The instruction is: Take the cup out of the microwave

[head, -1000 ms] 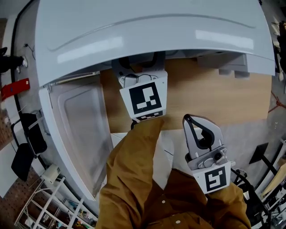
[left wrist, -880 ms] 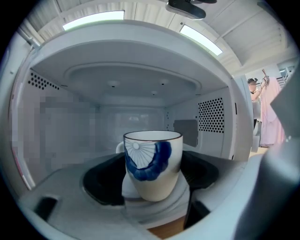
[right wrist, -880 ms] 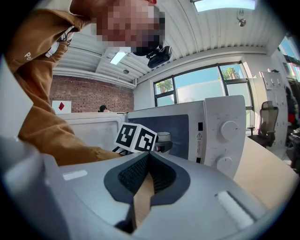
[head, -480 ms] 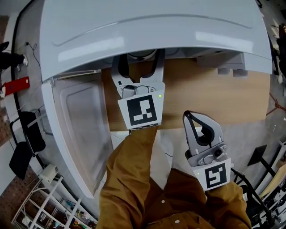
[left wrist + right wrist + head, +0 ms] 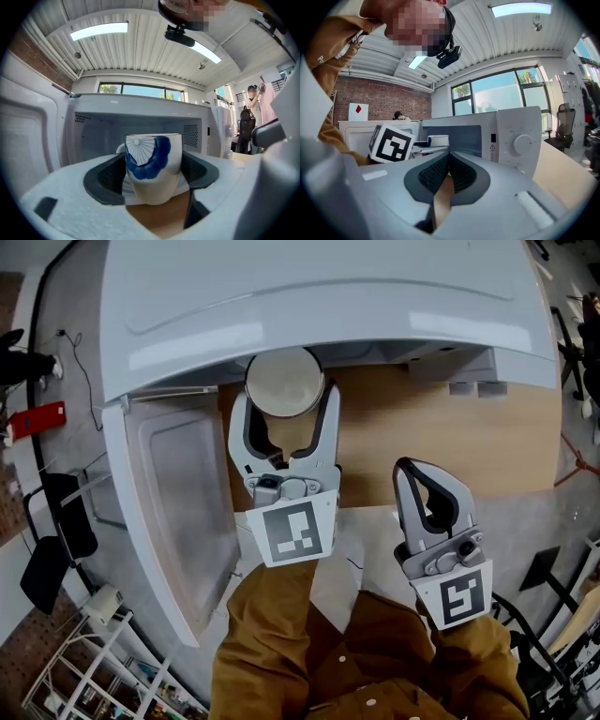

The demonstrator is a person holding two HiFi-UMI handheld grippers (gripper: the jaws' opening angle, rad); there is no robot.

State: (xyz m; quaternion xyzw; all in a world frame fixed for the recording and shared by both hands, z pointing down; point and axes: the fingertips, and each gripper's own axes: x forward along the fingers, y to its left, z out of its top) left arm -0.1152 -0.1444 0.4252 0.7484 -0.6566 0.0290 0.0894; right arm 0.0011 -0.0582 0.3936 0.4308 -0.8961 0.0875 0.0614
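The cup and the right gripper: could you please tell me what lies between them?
In the head view: a jaw of the left gripper holding the cup, then bare wooden table.

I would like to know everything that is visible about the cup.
The cup is white and looks ceramic, with a broad blue brushstroke and a thin-lined fan pattern on its side. What looks like a handle shows behind its left edge. It is upright, clamped between the jaws of the left gripper, in front of the open microwave and clear above the wooden table.
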